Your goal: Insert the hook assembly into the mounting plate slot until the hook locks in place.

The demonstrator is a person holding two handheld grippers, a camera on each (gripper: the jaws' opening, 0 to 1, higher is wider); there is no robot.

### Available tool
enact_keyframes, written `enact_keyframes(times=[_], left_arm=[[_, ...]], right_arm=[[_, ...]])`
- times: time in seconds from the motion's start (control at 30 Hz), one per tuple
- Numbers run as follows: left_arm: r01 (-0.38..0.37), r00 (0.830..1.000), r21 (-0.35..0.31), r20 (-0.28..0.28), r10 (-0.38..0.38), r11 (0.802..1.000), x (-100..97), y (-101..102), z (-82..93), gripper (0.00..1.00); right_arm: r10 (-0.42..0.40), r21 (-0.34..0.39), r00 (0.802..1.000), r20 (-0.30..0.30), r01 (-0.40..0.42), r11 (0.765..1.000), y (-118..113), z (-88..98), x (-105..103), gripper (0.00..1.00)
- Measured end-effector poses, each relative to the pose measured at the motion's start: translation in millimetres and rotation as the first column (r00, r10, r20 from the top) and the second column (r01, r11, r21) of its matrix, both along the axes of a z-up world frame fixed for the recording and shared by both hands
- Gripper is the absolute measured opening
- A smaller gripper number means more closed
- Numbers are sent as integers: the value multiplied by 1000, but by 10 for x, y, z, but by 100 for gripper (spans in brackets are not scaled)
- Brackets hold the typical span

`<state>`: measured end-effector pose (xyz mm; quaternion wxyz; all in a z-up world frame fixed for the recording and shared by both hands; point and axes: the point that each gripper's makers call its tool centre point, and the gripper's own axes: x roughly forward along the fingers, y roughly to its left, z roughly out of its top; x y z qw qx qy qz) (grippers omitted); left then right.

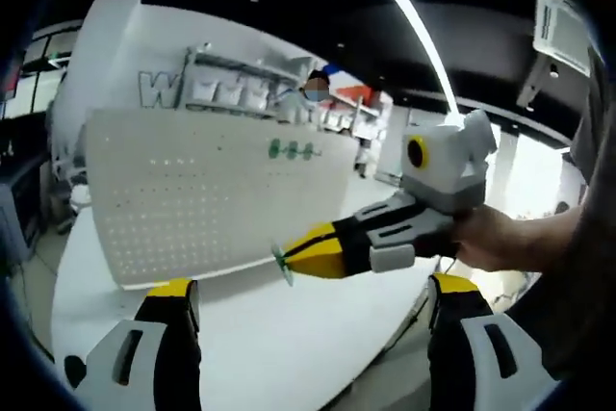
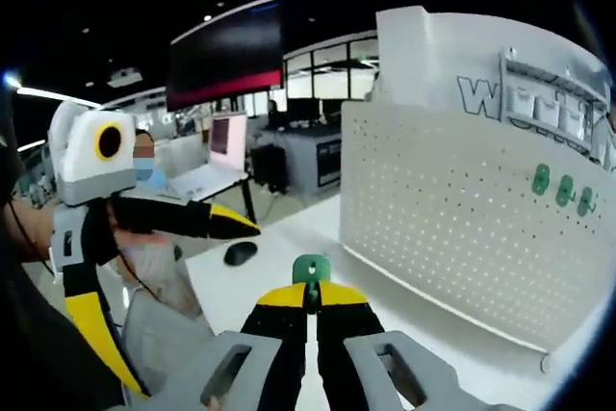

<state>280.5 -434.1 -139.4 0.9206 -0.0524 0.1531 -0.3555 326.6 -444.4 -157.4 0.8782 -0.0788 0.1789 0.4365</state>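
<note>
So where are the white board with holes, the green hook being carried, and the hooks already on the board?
pegboard (image 2: 452, 209), right gripper view, perforated face.
green hook (image 2: 310, 269), right gripper view, top tab.
mounted hooks (image 2: 564, 190), right gripper view, middle one.

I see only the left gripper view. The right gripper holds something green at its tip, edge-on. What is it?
Observer: In the right gripper view it is a green hook with a flat plate, clamped between the shut jaws of the right gripper.
Operator: Are hooks already on the pegboard?
Observer: Yes, three green hooks sit in a row on the white pegboard.
Operator: What lies behind my left gripper?
Observer: A dark computer mouse lies on the white table, just beyond the left gripper.
</note>
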Motion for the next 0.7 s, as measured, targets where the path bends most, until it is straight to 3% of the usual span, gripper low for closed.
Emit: enact_keyframes(times=[0.3, 0.4, 0.7], left_arm=[[-53, 996, -3, 74, 53, 999, 28, 135, 98, 100], [-65, 994, -7, 90, 66, 998, 60, 142, 101, 100], [-95, 991, 15, 101, 93, 995, 139, 170, 106, 100]], right_arm=[[-52, 35, 996, 66, 50, 998, -48, 117, 192, 0], [-124, 46, 984, 129, 119, 992, -234, 199, 385, 0], [-277, 72, 943, 182, 269, 961, -796, 236, 825, 0]])
